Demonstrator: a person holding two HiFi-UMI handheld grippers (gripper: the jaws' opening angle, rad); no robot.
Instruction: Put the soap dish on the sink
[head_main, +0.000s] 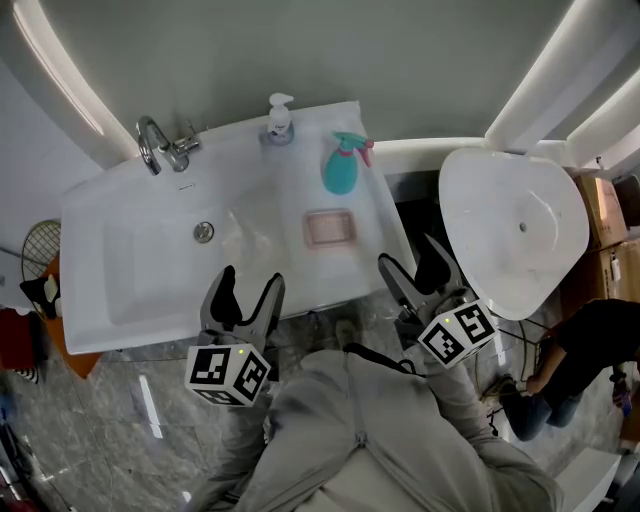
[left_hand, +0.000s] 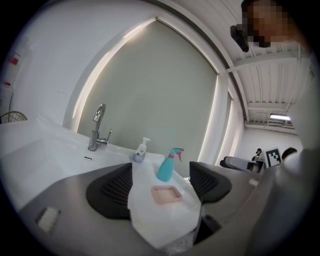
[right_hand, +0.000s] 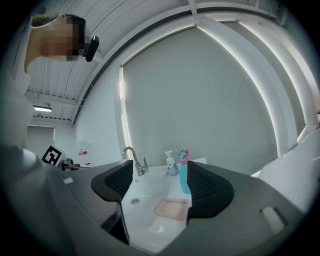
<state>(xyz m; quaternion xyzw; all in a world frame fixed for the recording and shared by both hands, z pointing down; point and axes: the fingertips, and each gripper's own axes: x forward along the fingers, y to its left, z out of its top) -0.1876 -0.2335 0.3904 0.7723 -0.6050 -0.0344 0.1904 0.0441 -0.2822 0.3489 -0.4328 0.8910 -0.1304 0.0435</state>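
Note:
A pink soap dish (head_main: 330, 228) lies flat on the right ledge of the white sink (head_main: 130, 225), in front of a teal spray bottle (head_main: 341, 168). It also shows as the soap dish (left_hand: 166, 194) between the left jaws and the soap dish (right_hand: 172, 208) between the right jaws, some way off from both. My left gripper (head_main: 245, 297) hovers open at the sink's front edge, nothing in it. My right gripper (head_main: 415, 272) is open and empty just off the sink's right front corner.
A chrome tap (head_main: 160, 146) stands at the back left, a white pump bottle (head_main: 279, 120) at the back middle, a drain (head_main: 204, 232) in the basin. A second white basin (head_main: 515, 230) lies to the right. A person (head_main: 575, 365) crouches at the far right.

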